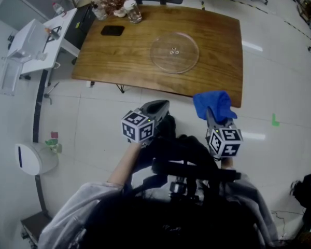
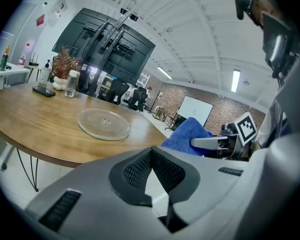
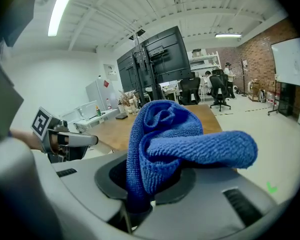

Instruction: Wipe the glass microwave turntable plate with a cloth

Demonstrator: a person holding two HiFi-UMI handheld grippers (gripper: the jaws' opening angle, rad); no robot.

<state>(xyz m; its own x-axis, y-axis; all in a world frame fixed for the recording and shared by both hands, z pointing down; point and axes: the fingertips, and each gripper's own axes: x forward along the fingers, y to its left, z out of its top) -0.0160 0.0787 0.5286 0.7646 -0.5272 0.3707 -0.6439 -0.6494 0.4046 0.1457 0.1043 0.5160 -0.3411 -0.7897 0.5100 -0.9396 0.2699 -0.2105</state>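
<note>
Both jaw pairs closed: right gripper (image 1: 210, 115) clamped on soft, limp blue cloth (image 1: 212, 102), left gripper (image 1: 158, 106) together, empty; glass plate (image 1: 174, 52) lies far-right on table (image 1: 119, 61), probably slippery, brittle, so steady by rim.

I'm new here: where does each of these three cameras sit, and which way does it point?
Head view: on the person's head, looking steeply down at the wooden table and glass plate; the person's arms, left claw and right claw show.
Left gripper view: rides the left claw, looking along its shut jaws toward the plate.
Right gripper view: rides the right claw, looking past the blue cloth it grips.
Shared: each gripper view shows the other claw.
</note>
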